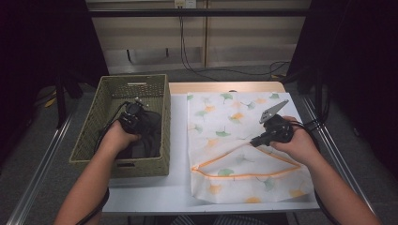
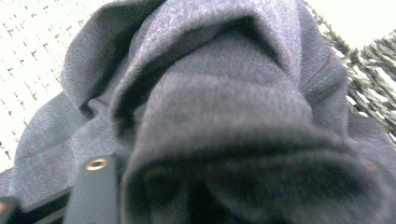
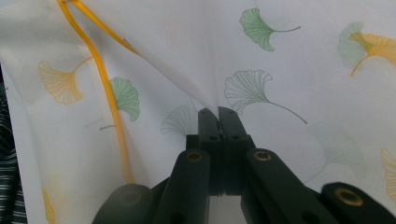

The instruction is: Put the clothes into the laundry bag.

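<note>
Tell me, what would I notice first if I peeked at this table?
First, the big white bag printed with green and orange leaves, lying flat on the table's right half, with the right gripper pinching its top layer. Next, the green woven basket on the left, where the left gripper reaches into a dark grey cloth bundled inside it.

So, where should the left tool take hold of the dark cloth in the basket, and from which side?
Grip the raised fold of the dark cloth, coming from above. The cloth lies bunched in the basket, whose walls block any approach from the side, and the fold stands up like a ridge narrow enough to fit between the jaws. The left tool already points down onto it.
</note>
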A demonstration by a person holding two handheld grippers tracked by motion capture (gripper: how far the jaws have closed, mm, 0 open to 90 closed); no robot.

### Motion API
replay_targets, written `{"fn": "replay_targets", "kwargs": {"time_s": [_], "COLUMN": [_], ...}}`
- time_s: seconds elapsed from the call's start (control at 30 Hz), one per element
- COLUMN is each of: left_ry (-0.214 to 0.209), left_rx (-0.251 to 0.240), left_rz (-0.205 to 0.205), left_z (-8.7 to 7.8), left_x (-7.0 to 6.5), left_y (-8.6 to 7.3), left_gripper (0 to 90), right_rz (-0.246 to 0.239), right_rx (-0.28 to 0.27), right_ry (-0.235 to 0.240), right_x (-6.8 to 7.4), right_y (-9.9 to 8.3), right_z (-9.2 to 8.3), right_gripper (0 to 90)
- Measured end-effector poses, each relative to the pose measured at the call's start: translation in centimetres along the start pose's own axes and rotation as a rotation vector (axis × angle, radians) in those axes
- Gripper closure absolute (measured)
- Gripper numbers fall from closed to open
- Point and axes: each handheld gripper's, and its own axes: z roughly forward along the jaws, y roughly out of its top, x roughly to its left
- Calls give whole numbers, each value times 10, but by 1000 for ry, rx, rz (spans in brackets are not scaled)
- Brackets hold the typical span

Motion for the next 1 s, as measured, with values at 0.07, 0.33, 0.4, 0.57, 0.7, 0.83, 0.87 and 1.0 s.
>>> {"fn": "replay_targets", "kwargs": {"time_s": [0.07, 0.33, 0.4, 0.57, 0.7, 0.83, 0.87, 1.0], "left_ry": [-2, 7, 4, 9, 16, 27, 23, 16], "left_rx": [-5, -8, -6, -51, -80, -76, -84, -80], "left_rz": [-8, 11, 7, -3, 8, 20, 14, 20], "left_z": [-3, -14, -21, -40, -59, -70, -73, -82], "left_x": [1, 2, 3, 5, 5, 3, 2, 2], "left_y": [1, 9, 11, 14, 18, 21, 22, 24], "left_gripper": [452, 555, 561, 567, 573, 579, 581, 586], "right_rz": [-4, 2, -2, 1, -1, -1, -1, 3], "right_rx": [1, 5, 3, 3, -1, -2, -2, 4], "right_ry": [0, 1, 1, -1, -2, -1, -2, -4], "right_x": [-1, -1, -2, -3, -4, -4, -4, -4], "right_y": [0, 2, 2, 2, 1, 2, 2, 2], "right_z": [0, 1, 0, -1, -1, -1, -1, -3], "right_gripper": [900, 900, 900, 900, 900, 900, 900, 900]}}
